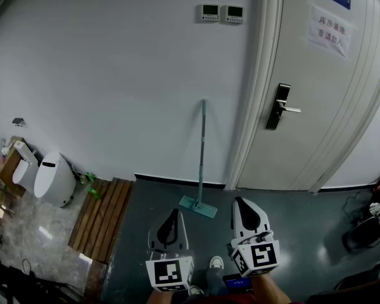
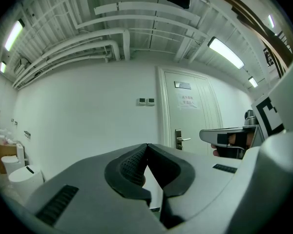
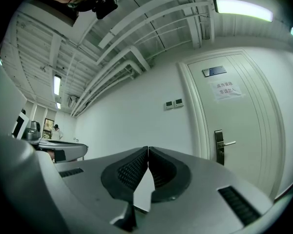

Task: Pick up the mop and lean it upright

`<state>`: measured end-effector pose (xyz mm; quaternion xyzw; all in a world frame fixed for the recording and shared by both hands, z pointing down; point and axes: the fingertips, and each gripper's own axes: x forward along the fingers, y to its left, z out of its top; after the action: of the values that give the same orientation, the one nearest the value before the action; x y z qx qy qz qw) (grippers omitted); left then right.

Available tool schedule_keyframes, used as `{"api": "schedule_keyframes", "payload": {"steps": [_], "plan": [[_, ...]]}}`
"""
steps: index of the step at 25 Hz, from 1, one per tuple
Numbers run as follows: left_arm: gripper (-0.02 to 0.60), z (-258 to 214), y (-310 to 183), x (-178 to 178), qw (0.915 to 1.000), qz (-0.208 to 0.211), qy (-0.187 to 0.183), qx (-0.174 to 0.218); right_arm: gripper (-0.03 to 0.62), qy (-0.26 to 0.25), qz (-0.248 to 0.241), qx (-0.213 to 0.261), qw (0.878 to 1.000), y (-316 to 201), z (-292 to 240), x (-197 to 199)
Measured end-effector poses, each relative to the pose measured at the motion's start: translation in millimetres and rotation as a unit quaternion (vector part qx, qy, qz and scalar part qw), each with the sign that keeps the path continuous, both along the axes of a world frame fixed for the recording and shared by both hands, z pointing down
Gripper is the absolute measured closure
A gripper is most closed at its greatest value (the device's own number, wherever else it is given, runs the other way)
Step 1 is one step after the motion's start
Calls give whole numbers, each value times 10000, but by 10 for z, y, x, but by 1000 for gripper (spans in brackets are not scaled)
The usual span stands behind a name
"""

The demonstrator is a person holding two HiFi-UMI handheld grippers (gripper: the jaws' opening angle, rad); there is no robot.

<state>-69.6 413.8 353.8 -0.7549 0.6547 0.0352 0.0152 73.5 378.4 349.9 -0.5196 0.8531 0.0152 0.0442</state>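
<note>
The mop [image 1: 201,157] stands upright against the white wall, its teal handle leaning on the wall and its flat teal head [image 1: 198,206] on the dark floor just left of the door. My left gripper [image 1: 172,211] is low in the head view, below and left of the mop head, jaws shut and empty. Just right of the mop head is my right gripper [image 1: 240,201], also shut with nothing in it. Neither touches the mop. In the left gripper view the left gripper [image 2: 147,145] shows its tips meeting, as does the right gripper [image 3: 148,148] in its own view.
A white door [image 1: 316,94] with a lever handle [image 1: 280,107] fills the right. A wooden slatted board [image 1: 103,217] lies on the floor at left, beside a white bin-like unit [image 1: 54,179]. Cables and bags [image 1: 373,217] sit at far right. My shoe [image 1: 216,263] shows between the grippers.
</note>
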Motion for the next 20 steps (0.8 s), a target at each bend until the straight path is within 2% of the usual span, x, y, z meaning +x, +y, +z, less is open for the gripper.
{"api": "schedule_keyframes", "payload": {"steps": [5,11,17,20], "plan": [[568,-16,-186,118,10000,-47,-81,32,576,-117,-73,33,9999,-215,1,117],[568,-17,-504,259,10000,-66,13,1,576,-216,-202,-38,9996,-534,55,212],[568,25,-835,462,9998,3,-202,-83,576,-201,-101,-32,9997,-848,57,443],[568,-34,-1024,587,9998,42,-196,22,576,-195,-38,-32,9998,-1032,60,591]]}}
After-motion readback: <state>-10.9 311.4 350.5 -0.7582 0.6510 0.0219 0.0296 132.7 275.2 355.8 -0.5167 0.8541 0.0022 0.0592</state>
